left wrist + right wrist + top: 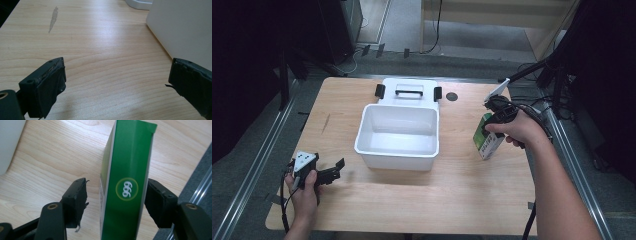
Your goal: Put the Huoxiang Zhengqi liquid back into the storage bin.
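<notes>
A green and white carton (488, 141) stands upright on the wooden table (462, 190), right of a white open bin (397, 135). My right gripper (492, 119) comes down over its top. In the right gripper view the carton (127, 182) sits between the jaws of that gripper (116, 182): the right jaw is against its side, the left jaw stands a small gap off, so the gripper is open. My left gripper (333, 170) rests low at the table's front left, open with nothing in it (117, 62), the bin's wall (185, 27) just to its right.
The bin's white lid (409, 91) with black clips lies behind the bin at the far edge. A dark round spot (452, 96) marks the table beside it. A metal rail (569, 150) runs along the right edge, close to the carton. Bare wood (100, 37) spreads ahead of the left gripper.
</notes>
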Tool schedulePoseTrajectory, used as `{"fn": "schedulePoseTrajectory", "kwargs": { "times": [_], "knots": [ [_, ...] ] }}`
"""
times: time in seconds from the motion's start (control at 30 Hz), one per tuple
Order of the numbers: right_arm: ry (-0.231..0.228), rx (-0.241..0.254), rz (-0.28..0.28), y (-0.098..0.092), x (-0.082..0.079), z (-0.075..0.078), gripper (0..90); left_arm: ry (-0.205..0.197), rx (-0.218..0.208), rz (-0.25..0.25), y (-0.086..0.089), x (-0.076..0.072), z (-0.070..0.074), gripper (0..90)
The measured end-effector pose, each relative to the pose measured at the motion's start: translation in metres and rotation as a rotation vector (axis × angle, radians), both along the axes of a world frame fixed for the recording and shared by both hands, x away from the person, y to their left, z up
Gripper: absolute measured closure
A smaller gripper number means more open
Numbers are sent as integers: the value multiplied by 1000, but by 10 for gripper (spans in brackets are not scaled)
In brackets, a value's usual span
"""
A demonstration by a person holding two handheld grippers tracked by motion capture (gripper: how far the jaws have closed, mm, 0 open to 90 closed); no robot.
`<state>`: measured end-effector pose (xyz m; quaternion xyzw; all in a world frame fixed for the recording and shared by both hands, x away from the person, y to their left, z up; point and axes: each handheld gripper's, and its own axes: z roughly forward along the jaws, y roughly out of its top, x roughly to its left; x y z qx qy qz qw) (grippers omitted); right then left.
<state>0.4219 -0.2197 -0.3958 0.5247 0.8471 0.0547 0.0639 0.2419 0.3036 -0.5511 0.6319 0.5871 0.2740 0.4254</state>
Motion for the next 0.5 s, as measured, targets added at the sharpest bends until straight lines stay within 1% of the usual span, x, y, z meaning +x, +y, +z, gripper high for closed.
{"fn": "schedulePoseTrajectory", "kwargs": {
  "times": [0.07, 0.1, 0.17, 0.2, 0.23, 0.3, 0.33, 0.4, 0.43, 0.47, 0.5],
  "knots": [
    [7, -1, -7, 0, 2, -1, 402, 0, -2, 0, 0, 0, 0, 21],
    [19, -10, -21, 1, 6, -3, 432, 1, -2, 0, 0, 0, 0, 21],
    [21, -10, -25, 1, 7, -3, 444, 2, -1, -2, 0, 0, 0, 21],
    [26, 3, -41, 0, 11, -3, 482, 2, -1, -2, 0, 0, 0, 21],
    [29, 10, -45, 0, 12, -3, 506, 2, -1, -2, 0, 0, 0, 21],
    [30, 21, -41, -1, 15, -3, 544, 7, -4, 0, 0, 1, 0, 21],
    [44, 37, -51, -3, 17, -4, 555, 7, -4, 0, 0, 1, 0, 21],
    [53, 39, -50, -4, 18, -6, 572, 9, -6, -1, 1, 1, 0, 21],
    [68, 41, -47, -4, 20, -9, 598, 9, -7, 0, 1, 1, 0, 21],
    [73, 47, -46, -5, 21, -9, 611, 9, -7, 0, 1, 1, 0, 21],
    [66, 41, -39, -5, 21, -8, 631, 10, -7, 0, 1, 1, 0, 21]
  ]
}}
